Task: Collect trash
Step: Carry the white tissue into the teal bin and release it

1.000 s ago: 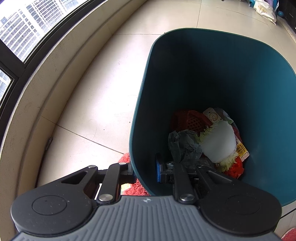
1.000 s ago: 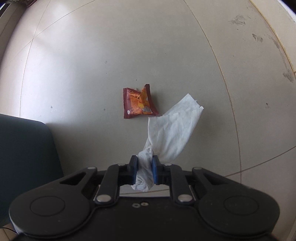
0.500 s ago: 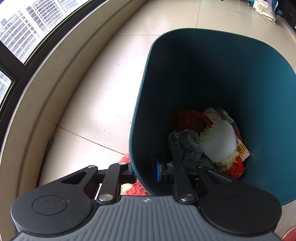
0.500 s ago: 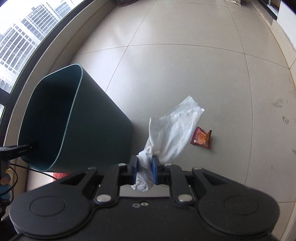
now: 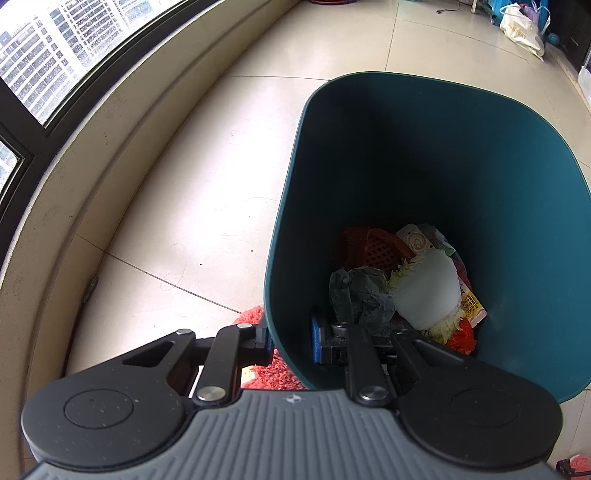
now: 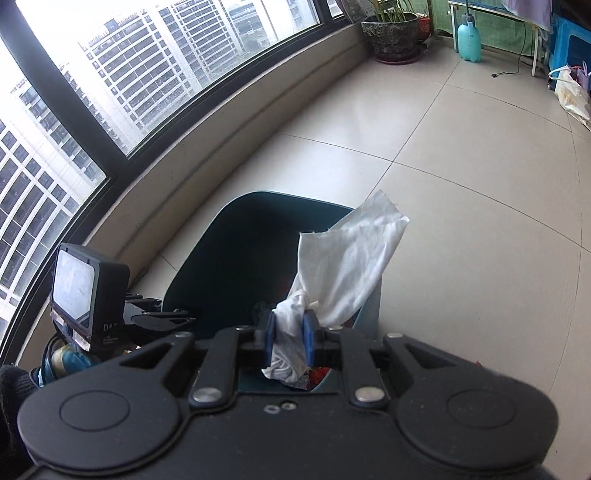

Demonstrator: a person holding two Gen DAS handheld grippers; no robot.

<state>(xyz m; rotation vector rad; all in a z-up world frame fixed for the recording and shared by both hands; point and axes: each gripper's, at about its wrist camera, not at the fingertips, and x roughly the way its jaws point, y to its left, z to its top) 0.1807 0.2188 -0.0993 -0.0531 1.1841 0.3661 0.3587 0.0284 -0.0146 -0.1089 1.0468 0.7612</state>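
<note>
We looked down on a pale tiled floor (image 5: 155,206) running along a curved window wall (image 6: 110,122), with the teal bin (image 5: 424,155) standing near it on the tiles. In the right wrist view the change from a second earlier was large: then that camera faced bare floor with an orange snack packet lying on it, half a second earlier the bin had come into view at the left with the packet beyond, and now the bin (image 6: 258,236) sat straight ahead and below, with the window, a potted plant (image 6: 395,33) and a pale blue bottle (image 6: 469,37) far off, and the packet gone from sight. The left wrist view differed hardly at all across the same span.

Our left gripper (image 5: 291,341) was clamped on the near rim of the bin, one finger outside the wall and the other inside, as in both earlier pictures. It also showed at the left of the right wrist view (image 6: 155,317). A red fluffy mat (image 5: 273,373) lay under the bin's near edge.

Inside the bin lay the collected trash (image 5: 410,284): a crumpled grey bag, a red mesh piece, a white cup-like thing and some wrappers.

Our right gripper (image 6: 290,341) had its tongs narrowed on the bunched end of a white tissue (image 6: 351,266), the same pinch as before. The loose sheet hung over the bin's far right rim.
</note>
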